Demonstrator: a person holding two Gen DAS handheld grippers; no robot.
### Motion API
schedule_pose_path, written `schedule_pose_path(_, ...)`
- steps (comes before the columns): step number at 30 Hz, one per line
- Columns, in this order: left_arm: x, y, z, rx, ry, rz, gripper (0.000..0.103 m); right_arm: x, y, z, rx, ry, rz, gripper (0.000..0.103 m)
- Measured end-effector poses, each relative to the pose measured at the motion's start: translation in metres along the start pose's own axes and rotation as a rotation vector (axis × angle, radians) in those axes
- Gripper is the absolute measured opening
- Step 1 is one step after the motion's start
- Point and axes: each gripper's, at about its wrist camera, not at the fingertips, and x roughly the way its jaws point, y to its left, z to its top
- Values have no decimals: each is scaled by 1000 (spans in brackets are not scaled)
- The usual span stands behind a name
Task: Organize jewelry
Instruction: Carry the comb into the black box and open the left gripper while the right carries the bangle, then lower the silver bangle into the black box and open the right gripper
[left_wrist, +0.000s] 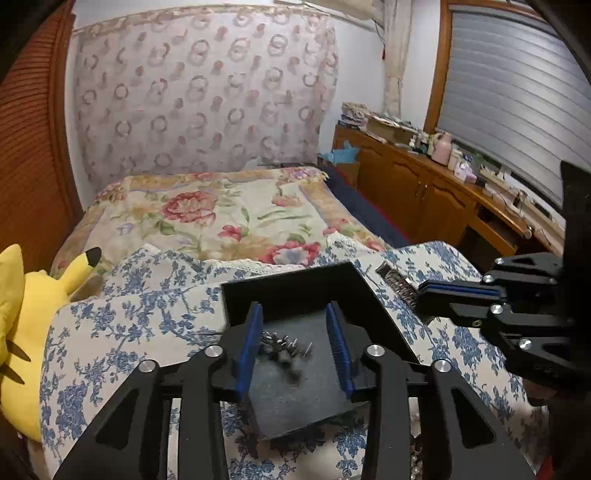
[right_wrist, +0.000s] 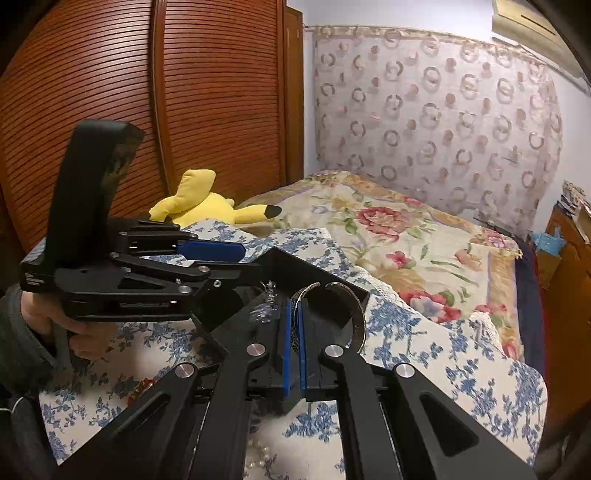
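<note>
A black open box (left_wrist: 288, 280) with a grey felt floor sits on a blue-flowered cloth (left_wrist: 129, 314) on the bed. My left gripper (left_wrist: 294, 306) hangs over it, open. A small silver chain piece (left_wrist: 284, 347) lies blurred on the felt between the blue pads (left_wrist: 251, 347), touching neither. From the right wrist view the left gripper (right_wrist: 247, 264) stands at the box's (right_wrist: 314, 273) left side, the sparkly silver piece (right_wrist: 265, 301) just past its tips. My right gripper (right_wrist: 295, 302) is shut on a wide silver cuff bangle (right_wrist: 356, 314) at the box's near edge. It (left_wrist: 424, 290) enters the left wrist view from the right, holding the bangle (left_wrist: 397, 282).
A yellow plush toy (left_wrist: 33, 302) lies left of the cloth. A flowered bedspread (left_wrist: 229, 214) covers the bed behind. A wooden cabinet (left_wrist: 424, 192) with clutter runs along the right. A slatted wooden wardrobe (right_wrist: 92, 74) stands to the left. Pearls (right_wrist: 258, 454) lie near the cloth's front. A person's hand (right_wrist: 55, 321) grips the left handle.
</note>
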Motion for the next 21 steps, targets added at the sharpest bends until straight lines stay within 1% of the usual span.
schedule_pose_path(4,-8,11,1,-19,-15,20,45,11,6,2,-24,11,22,4)
schedule_pose_path(7,-13,20,-1,-24,-17,46,47,21,9,4,-31,24,36,4)
schedule_pose_path(14,-23,43,-15,-55,-5,71,48,47,19,-3,-44,80,53,4)
schedule_pose_path(18,-30,49,-21,-67,-8,79,48,56,23,-8,-51,117,53,4)
schedule_pose_path(21,-34,50,-23,-69,-11,85,50,59,25,-10,-48,129,45,4)
